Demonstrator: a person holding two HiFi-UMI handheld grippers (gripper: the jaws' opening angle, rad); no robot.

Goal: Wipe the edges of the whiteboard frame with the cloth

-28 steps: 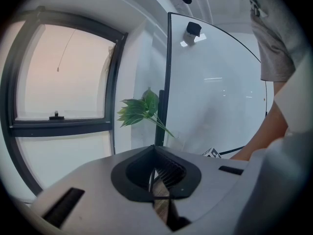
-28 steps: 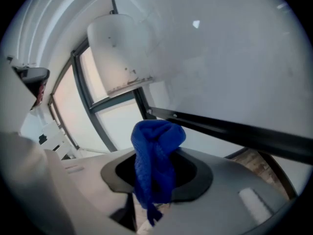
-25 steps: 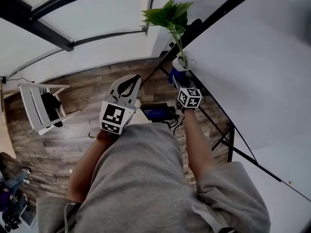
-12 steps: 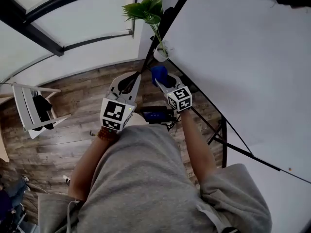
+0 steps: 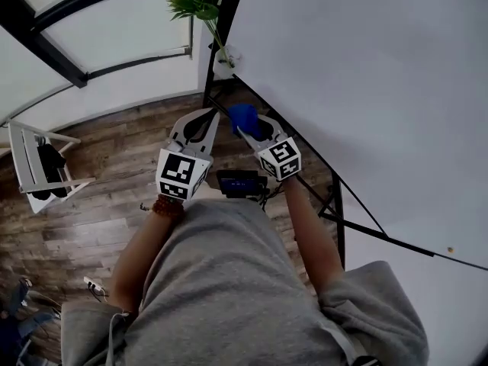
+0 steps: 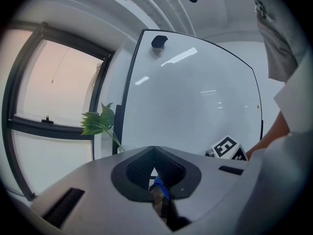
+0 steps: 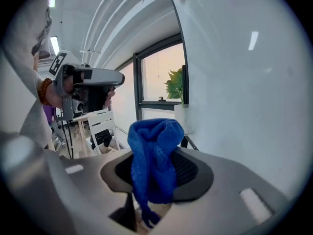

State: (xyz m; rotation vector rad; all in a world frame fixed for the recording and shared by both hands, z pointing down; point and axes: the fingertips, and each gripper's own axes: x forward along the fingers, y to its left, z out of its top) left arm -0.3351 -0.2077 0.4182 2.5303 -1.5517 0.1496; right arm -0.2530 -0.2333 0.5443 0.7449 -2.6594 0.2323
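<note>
The whiteboard (image 5: 366, 90) fills the right of the head view, its black frame (image 5: 305, 155) running along the lower edge and up the left side. My right gripper (image 5: 245, 125) is shut on a bunched blue cloth (image 5: 244, 116), just below that lower frame edge near the board's corner. In the right gripper view the cloth (image 7: 154, 155) bulges out between the jaws, with the board (image 7: 234, 82) close on the right. My left gripper (image 5: 211, 114) hangs beside it to the left, shut with nothing held. Its closed tip (image 6: 154, 150) faces the whiteboard (image 6: 195, 106).
A green plant (image 5: 200, 2) in a white pot (image 5: 223, 62) stands by the board's corner. The board's black stand legs (image 5: 335, 204) reach the wooden floor (image 5: 99, 128). A white chair (image 5: 38, 162) stands left. A dark device (image 5: 238, 181) hangs at the person's waist.
The view has swung so the board fills more of it. The right gripper with the cloth has drawn away from the plant pot, toward the board's lower frame edge. The left gripper stays shut.
</note>
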